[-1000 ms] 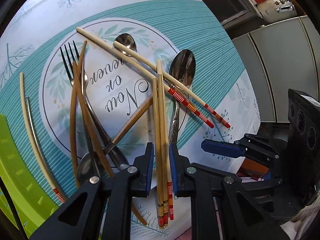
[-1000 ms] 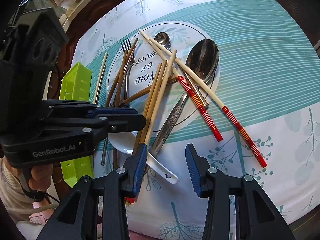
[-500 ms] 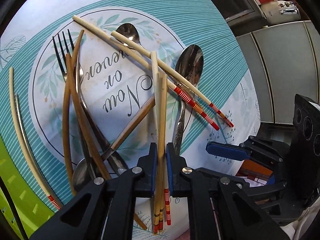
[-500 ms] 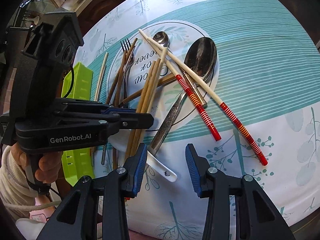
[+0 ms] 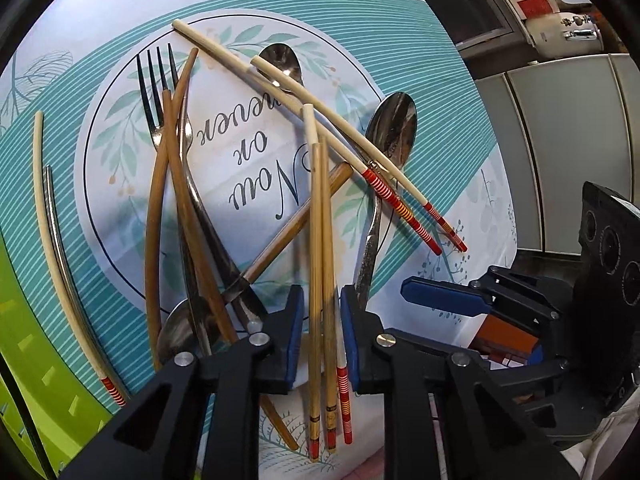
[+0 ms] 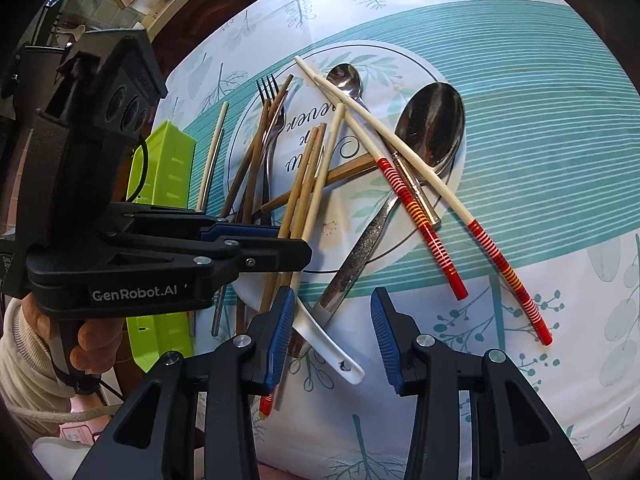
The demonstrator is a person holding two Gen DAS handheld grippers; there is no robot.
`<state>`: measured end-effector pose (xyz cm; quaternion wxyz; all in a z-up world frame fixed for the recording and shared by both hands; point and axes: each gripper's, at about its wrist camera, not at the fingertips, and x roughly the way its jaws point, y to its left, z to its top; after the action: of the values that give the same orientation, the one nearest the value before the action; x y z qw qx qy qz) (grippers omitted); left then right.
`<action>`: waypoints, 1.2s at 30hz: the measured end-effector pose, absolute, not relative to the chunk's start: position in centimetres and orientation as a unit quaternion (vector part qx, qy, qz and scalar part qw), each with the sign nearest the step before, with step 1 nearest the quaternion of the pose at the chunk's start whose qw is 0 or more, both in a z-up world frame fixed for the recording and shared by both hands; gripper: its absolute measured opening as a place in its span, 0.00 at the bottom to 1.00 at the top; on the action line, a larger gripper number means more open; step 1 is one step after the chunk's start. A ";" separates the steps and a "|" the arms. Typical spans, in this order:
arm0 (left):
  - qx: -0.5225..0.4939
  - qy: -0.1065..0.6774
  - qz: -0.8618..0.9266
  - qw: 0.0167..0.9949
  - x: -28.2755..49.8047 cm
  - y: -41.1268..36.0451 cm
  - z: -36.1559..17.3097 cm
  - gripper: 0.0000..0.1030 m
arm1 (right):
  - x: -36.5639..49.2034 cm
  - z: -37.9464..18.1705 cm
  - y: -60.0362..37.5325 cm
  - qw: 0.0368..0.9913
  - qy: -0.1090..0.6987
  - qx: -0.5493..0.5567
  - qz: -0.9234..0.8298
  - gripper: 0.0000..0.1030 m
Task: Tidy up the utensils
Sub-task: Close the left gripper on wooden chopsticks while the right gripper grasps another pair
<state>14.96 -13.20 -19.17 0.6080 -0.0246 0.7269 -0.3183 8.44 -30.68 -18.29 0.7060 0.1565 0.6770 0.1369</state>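
Left tool (image 5: 318,336) jaws opening, straddling bamboo chopsticks (image 5: 322,240) beside big spoon (image 5: 390,136); light, stiff, slippery sticks; best gripped mid-shaft; right tool (image 6: 332,334) half open, empty.

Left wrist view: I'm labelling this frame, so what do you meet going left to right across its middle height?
Green tray → pale chopstick with red-striped end → brown chopsticks → bamboo chopsticks between the left gripper's opening jaws → large spoon → right gripper.
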 end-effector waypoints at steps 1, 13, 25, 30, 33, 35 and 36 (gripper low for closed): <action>-0.027 0.727 -0.316 0.608 15.0 -13.0 -19.1 0.11 | 8.5 -18.3 -30.6 0.706 0.677 0.156 0.138 0.40; -0.045 0.721 -0.304 0.621 15.0 -11.7 -18.0 0.04 | 9.6 -18.7 -28.5 0.706 0.675 0.150 0.151 0.40; -0.051 0.714 -0.287 0.637 14.6 -9.8 -16.7 0.03 | 10.5 -19.6 -27.0 0.705 0.676 0.145 0.156 0.35; -0.057 0.712 -0.282 0.641 14.2 -9.6 -16.5 0.03 | 10.6 -20.1 -26.8 0.702 0.679 0.148 0.155 0.32; -0.060 0.709 -0.273 0.647 14.0 -9.2 -16.0 0.03 | 10.7 -20.4 -26.7 0.701 0.680 0.151 0.151 0.30; -0.063 0.709 -0.266 0.650 13.9 -9.0 -15.6 0.03 | 11.0 -20.5 -26.5 0.701 0.681 0.150 0.145 0.29; -0.065 0.709 -0.261 0.652 13.9 -8.8 -15.3 0.03 | 11.1 -20.6 -26.3 0.702 0.682 0.149 0.142 0.28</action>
<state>13.93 -8.80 -15.32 0.6525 -0.0653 0.7085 -0.2609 11.15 -26.27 -20.63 0.7019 0.1491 0.6818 0.1424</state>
